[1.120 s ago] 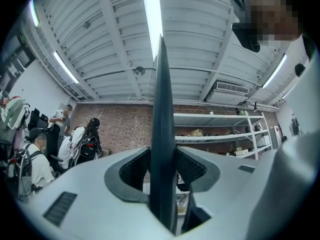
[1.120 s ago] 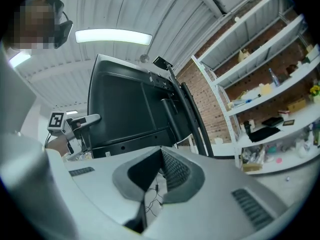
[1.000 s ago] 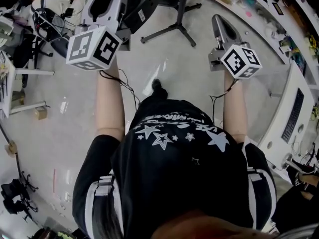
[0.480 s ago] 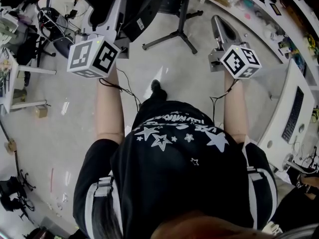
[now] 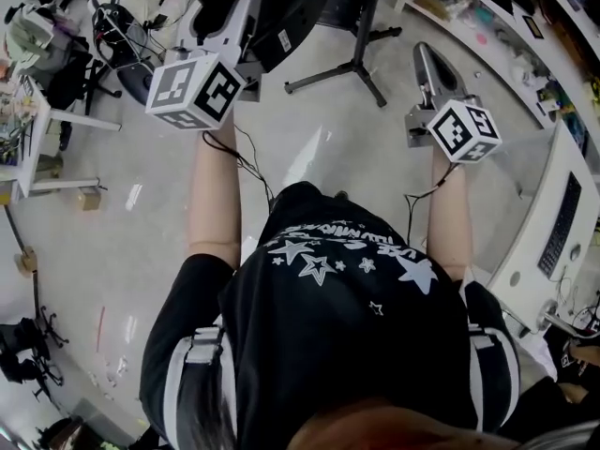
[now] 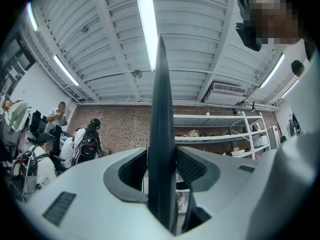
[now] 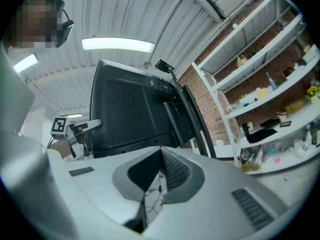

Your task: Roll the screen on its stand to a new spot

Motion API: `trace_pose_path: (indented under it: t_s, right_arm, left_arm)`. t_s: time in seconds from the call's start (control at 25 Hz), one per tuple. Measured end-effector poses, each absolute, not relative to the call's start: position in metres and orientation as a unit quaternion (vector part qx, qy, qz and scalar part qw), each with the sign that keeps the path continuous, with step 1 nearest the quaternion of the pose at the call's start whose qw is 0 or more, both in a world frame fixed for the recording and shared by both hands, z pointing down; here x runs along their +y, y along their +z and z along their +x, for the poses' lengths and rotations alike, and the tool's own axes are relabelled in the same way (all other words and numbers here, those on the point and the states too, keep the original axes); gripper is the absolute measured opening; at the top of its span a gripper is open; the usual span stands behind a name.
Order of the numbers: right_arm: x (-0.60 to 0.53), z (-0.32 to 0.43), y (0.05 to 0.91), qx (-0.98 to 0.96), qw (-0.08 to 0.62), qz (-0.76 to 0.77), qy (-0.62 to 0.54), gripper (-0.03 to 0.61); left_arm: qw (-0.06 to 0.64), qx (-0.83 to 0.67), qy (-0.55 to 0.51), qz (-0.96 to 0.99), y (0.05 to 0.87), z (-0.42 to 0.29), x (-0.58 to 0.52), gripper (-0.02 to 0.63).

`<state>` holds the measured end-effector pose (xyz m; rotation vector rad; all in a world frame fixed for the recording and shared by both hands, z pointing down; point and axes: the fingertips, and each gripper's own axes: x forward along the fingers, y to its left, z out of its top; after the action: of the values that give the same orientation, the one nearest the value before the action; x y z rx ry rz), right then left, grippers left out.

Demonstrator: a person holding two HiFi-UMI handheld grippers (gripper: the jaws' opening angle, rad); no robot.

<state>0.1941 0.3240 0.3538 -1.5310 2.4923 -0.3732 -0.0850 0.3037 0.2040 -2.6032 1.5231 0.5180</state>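
Observation:
The black screen (image 5: 286, 3) stands at the top of the head view on a black stand whose legs (image 5: 353, 65) spread over the floor. My left gripper (image 5: 249, 6) reaches up to the screen's left edge. In the left gripper view that edge (image 6: 162, 109) runs upright between the jaws, and the left gripper (image 6: 162, 156) is shut on it. My right gripper (image 5: 424, 52) hangs to the right of the stand, apart from it, shut with nothing in it. The right gripper view shows the screen's back (image 7: 132, 111) and pole (image 7: 196, 121) beyond the right gripper (image 7: 161, 151).
A curved white desk (image 5: 525, 242) with a keyboard (image 5: 561, 223) lies at the right, with shelves (image 5: 469, 3) behind. A small white table (image 5: 37, 125) and chairs with bags (image 5: 117, 22) stand at the left. A tripod (image 5: 23, 359) is at the lower left. People (image 6: 85, 144) sit beyond.
The person has stepped forward; the foot seen earlier is now hidden. Both grippers and the stand's legs have shifted a little to the right in the head view. The left gripper's hold is unchanged.

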Motion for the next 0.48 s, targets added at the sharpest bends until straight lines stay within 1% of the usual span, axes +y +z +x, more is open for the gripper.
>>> trace_pose_path:
  t_s: [0.24,0.48]
  right_arm:
    - [0.335,0.205,0.356,0.824,0.100,-0.543,-0.126,0.006]
    - [0.345,0.180,0.350,0.817,0.105,-0.553,-0.125,0.006]
  left_arm:
    - [0.038,0.495,0.179,-0.850,0.212,-0.093,0.313,0.195]
    - [0.038,0.480,0.163,-0.861,0.217,-0.117,0.335,0.196]
